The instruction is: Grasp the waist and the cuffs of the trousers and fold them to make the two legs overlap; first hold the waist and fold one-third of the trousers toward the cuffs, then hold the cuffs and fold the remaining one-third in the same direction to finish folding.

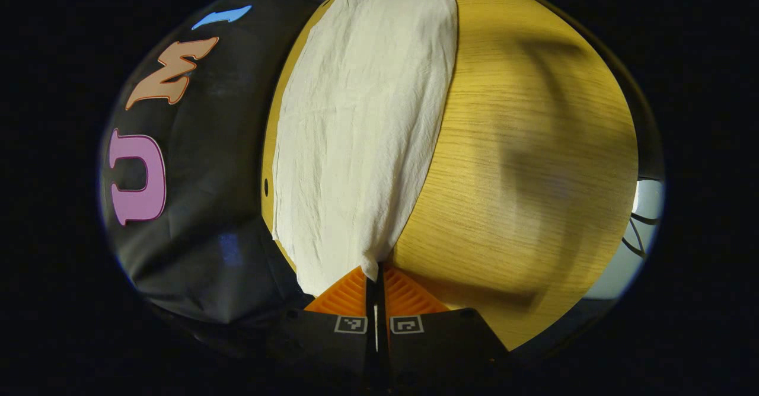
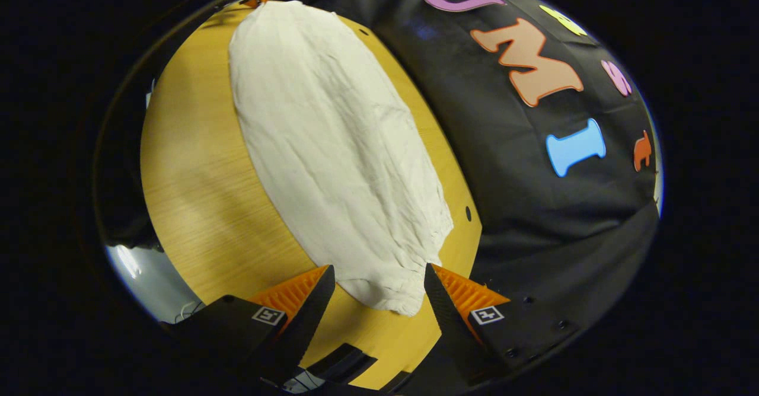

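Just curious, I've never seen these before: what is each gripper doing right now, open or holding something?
Left gripper: closed, pinching one end of the trousers.
Right gripper: open, fingers either side of the other end, holding nothing.

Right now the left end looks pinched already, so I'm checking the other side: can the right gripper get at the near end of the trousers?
Probably yes. The right gripper is open, its fingers standing either side of the trousers end on the table, with nothing between them.

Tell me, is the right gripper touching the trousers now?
Apart. In the right gripper view, the right gripper is open, with the end of the trousers lying between its fingers, and wooden table shows on each side.
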`<state>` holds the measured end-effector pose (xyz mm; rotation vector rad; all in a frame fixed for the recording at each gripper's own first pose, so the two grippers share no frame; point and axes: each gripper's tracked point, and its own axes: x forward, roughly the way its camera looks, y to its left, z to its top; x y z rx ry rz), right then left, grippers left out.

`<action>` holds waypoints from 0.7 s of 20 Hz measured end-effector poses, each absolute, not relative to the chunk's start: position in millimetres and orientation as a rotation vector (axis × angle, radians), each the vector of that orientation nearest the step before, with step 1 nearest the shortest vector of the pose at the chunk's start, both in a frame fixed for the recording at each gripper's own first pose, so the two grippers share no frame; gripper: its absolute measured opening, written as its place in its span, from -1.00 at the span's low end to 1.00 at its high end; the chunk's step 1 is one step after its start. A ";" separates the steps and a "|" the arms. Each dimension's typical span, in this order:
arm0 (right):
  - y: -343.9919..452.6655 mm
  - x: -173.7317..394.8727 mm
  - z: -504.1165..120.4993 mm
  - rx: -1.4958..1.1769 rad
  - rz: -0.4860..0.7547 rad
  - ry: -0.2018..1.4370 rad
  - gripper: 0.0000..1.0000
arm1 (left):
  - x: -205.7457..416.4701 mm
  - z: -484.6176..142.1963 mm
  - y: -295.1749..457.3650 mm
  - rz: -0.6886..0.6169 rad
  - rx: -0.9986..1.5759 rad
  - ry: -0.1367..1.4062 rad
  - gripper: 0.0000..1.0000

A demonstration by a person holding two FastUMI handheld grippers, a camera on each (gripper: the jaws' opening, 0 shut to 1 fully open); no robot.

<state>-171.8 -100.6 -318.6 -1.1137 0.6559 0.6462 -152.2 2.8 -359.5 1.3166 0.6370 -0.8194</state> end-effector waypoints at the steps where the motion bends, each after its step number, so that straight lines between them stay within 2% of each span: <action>1: -99.7 -174.9 -324.2 -1.135 0.674 0.662 0.94 | -152.4 -359.4 2.5 -0.817 1.319 0.637 -1.00; 4: -97.6 -173.0 -335.9 -1.193 0.721 0.651 0.94 | -152.5 -359.9 2.5 -0.814 1.320 0.641 -1.00; 8: -92.1 -159.4 -344.6 -1.246 0.761 0.623 0.81 | -153.4 -359.2 1.7 -0.814 1.332 0.635 -1.00; 11: -89.6 -150.1 -357.3 -1.267 0.780 0.631 0.46 | -151.9 -360.7 2.0 -0.806 1.336 0.632 -1.00; 12: -89.7 -149.3 -361.5 -1.271 0.787 0.645 0.25 | -152.3 -360.2 2.3 -0.803 1.337 0.634 -1.00; 14: -87.7 -151.7 -368.6 -1.287 0.803 0.673 -0.40 | -152.5 -360.5 2.8 -0.797 1.338 0.642 -1.00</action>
